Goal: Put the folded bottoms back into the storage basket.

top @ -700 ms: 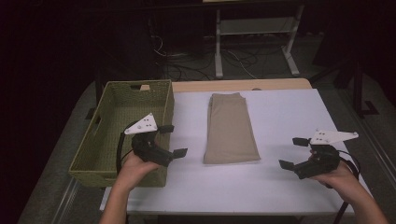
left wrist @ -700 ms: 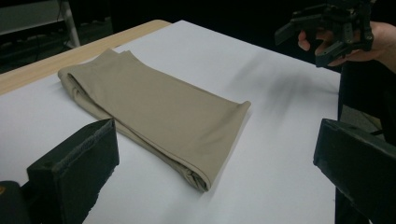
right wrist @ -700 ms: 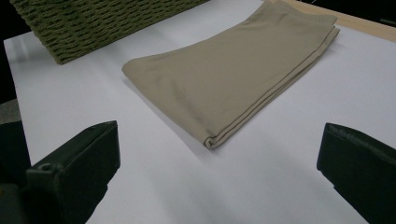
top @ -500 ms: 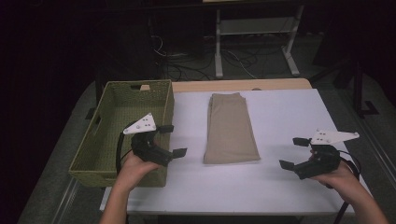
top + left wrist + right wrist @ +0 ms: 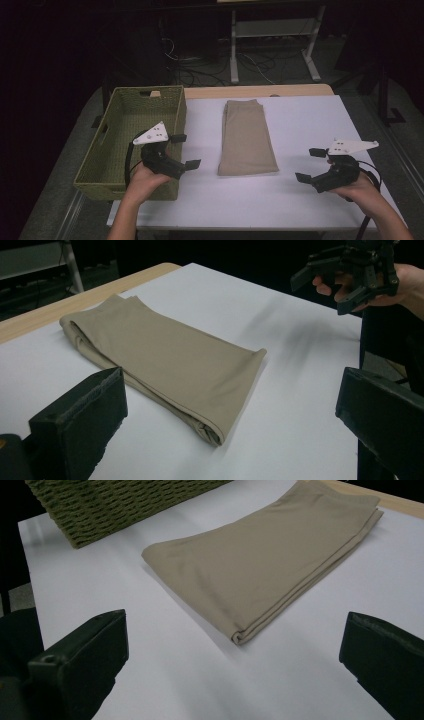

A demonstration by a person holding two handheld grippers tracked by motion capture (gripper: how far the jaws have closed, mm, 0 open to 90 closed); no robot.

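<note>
Lying on a white table (image 5: pixel 300 125), folded beige cloth (image 5: pixel 247 138) faces a dark room.

High view: fixed above the person's side, looking forward and down over the whole white table (image 5: pixel 300 125). Left gripper view: low, close to the tabletop, facing across the folded tan cloth (image 5: pixel 165 360) toward the right gripper (image 5: pixel 350 277). Right gripper view: low, close, facing the same cloth and the green basket (image 5: pixel 125 505). All 3 views share the cloth.

We see lab: dark room, white table (image 5: pixel 300 130), loose cables (image 5: pixel 200 75) on floor, metal stand (image 5: pixel 272 35) behind, wicker basket (image 5: pixel 125 145).
</note>
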